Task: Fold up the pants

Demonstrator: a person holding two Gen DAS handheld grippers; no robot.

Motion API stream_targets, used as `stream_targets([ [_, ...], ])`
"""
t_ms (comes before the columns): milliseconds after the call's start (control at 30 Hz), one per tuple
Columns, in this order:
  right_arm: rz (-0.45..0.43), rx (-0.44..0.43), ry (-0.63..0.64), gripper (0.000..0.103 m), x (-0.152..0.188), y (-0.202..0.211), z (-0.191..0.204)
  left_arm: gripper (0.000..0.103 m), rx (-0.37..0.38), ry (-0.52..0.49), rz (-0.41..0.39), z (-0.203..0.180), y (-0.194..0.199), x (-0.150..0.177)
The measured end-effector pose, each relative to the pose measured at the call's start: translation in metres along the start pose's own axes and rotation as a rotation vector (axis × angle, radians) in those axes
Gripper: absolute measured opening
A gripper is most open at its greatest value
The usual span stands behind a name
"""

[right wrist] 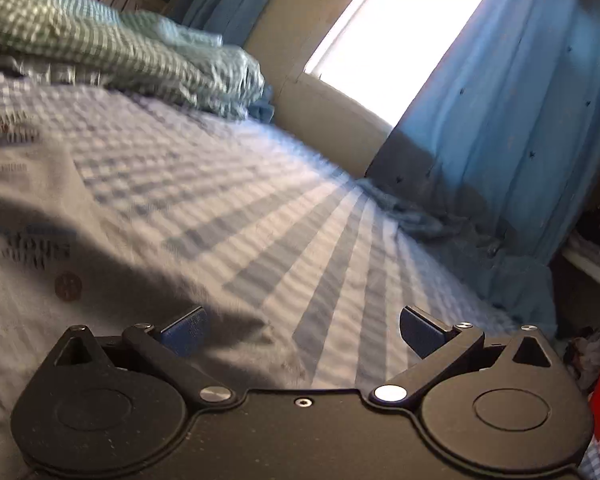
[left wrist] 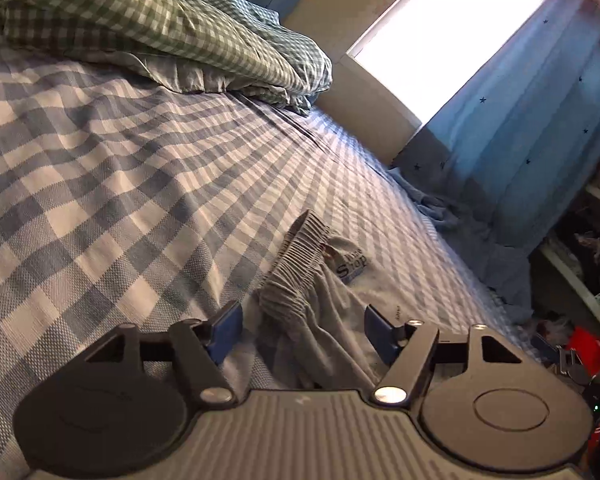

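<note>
Light grey pants (left wrist: pixel 320 320) lie on the checked bed, their ribbed elastic waistband (left wrist: pixel 296 264) bunched and a printed label beside it. My left gripper (left wrist: pixel 302 326) stands open just over the waistband end, blue pads apart on either side of the cloth and not pressing it. In the right wrist view the same grey printed pants (right wrist: pixel 60 240) spread over the left half of the bed. My right gripper (right wrist: pixel 302 330) is open low over the fabric's edge, with nothing pinched between its pads.
A blue-and-white checked sheet (left wrist: pixel 120 160) covers the bed. A crumpled green gingham duvet (left wrist: pixel 160 28) is heaped at the far end. Blue star curtains (left wrist: pixel 520 120) hang by a bright window (left wrist: pixel 440 28). Cluttered shelves (left wrist: pixel 580 260) stand at the right of the bed.
</note>
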State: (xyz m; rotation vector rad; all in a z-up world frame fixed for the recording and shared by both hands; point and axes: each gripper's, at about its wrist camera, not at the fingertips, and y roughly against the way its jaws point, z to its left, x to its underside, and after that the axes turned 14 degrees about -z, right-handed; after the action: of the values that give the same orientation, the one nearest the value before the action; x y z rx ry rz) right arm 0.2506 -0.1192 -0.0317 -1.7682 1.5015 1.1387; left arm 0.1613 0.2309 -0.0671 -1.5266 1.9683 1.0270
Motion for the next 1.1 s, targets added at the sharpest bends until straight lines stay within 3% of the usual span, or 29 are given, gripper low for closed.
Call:
stream_targets([
  [67,-0.024,-0.087,-0.008,0.102,-0.017,-0.007,0.010,0.074,0.002,0.032,0.011,0.003,0.001,0.001],
  [167,0.045,-0.203,0.074,0.102,-0.017,-0.033,0.039,0.073,-0.020,0.056,0.021,0.000,0.000,0.003],
  [200,0.082,-0.220,0.110,0.102,-0.007,-0.044,0.050,0.071,-0.039,0.067,0.025,0.000,-0.001,0.003],
  [300,0.077,-0.224,0.014,0.102,0.002,-0.052,0.041,0.065,-0.123,0.142,0.029,-0.004,-0.005,0.000],
  [367,0.084,-0.225,-0.008,0.102,0.004,-0.053,0.039,0.065,-0.133,0.218,0.048,-0.003,-0.013,-0.003],
  [467,0.073,-0.211,0.028,0.102,0.003,-0.051,0.046,0.053,-0.148,0.247,0.049,-0.003,-0.024,-0.003],
  [567,0.055,-0.196,0.061,0.102,0.003,-0.047,0.052,0.028,-0.198,0.266,0.060,0.000,-0.029,-0.002],
  [700,0.090,-0.232,-0.012,0.102,-0.002,-0.052,0.036,0.015,-0.226,0.305,0.083,0.004,-0.031,-0.005],
  [833,0.010,-0.137,-0.084,0.102,-0.026,-0.021,0.004,0.012,-0.233,0.207,0.060,-0.015,-0.031,-0.010],
  [900,0.033,-0.133,-0.145,0.102,-0.030,-0.001,-0.015,0.011,-0.232,0.155,0.043,-0.029,-0.028,-0.012],
  [1100,0.027,-0.037,-0.294,0.102,0.002,0.094,-0.056,0.010,-0.166,-0.055,0.007,-0.086,-0.021,-0.032],
])
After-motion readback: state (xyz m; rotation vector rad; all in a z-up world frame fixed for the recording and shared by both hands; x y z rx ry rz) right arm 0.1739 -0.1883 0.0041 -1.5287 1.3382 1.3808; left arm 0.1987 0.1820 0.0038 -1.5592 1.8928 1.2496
